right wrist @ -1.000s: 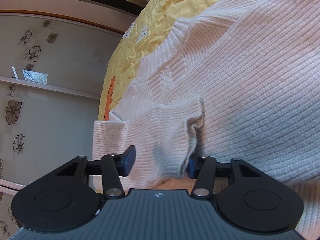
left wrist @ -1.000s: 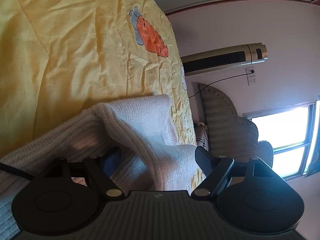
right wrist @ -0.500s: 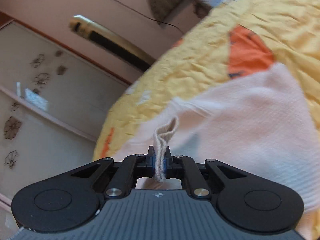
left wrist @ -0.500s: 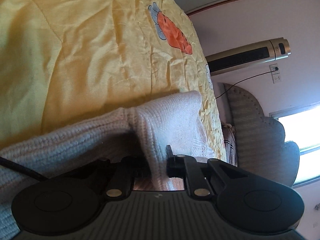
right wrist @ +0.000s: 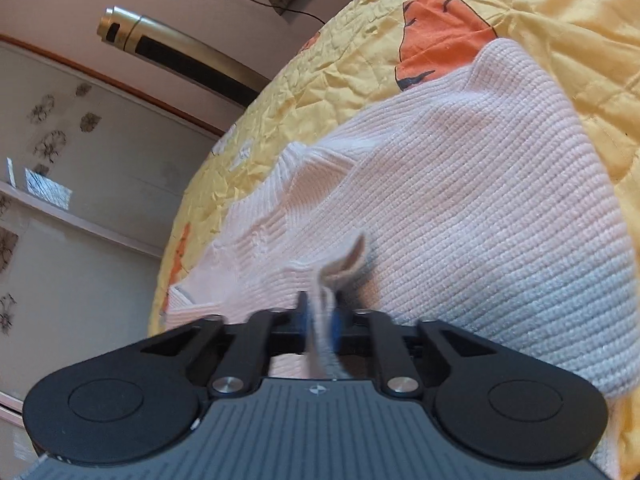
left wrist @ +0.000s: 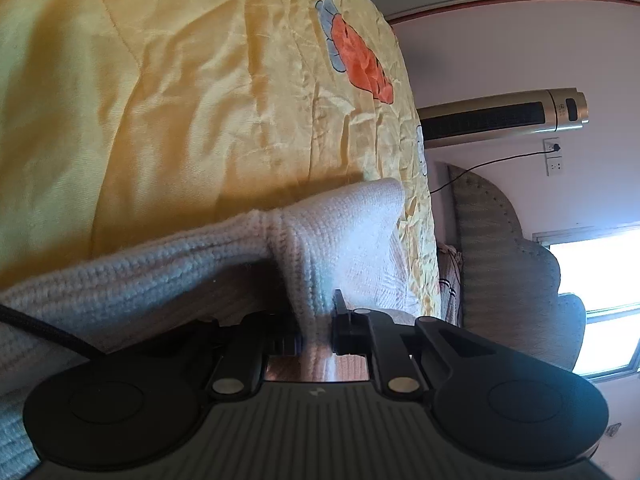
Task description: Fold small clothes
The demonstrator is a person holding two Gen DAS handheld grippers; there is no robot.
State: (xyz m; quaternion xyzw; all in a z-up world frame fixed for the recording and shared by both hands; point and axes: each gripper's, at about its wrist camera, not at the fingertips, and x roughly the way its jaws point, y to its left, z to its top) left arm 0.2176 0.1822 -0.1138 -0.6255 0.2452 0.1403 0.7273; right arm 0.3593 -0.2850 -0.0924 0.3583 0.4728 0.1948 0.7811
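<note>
A pale pink knitted sweater (right wrist: 460,208) lies on a yellow quilt (right wrist: 360,60). My right gripper (right wrist: 320,316) is shut on a pinched fold of the sweater's edge, and the cloth stands up between the blue pads. In the left wrist view my left gripper (left wrist: 316,328) is shut on another ribbed edge of the sweater (left wrist: 344,236), which is drawn up off the quilt (left wrist: 180,100) into a ridge.
The quilt carries orange and blue cartoon patches (left wrist: 356,56). A gold tower fan (left wrist: 500,116), a wall socket (left wrist: 554,156) and a padded headboard (left wrist: 500,248) stand beyond the bed. A bright window (left wrist: 600,300) is at the right. Flowered wardrobe doors (right wrist: 60,200) show in the right wrist view.
Both grippers have closed from open onto folds of the sweater. The right gripper has then pulled back with its fold, so more of the sweater and quilt shows.
</note>
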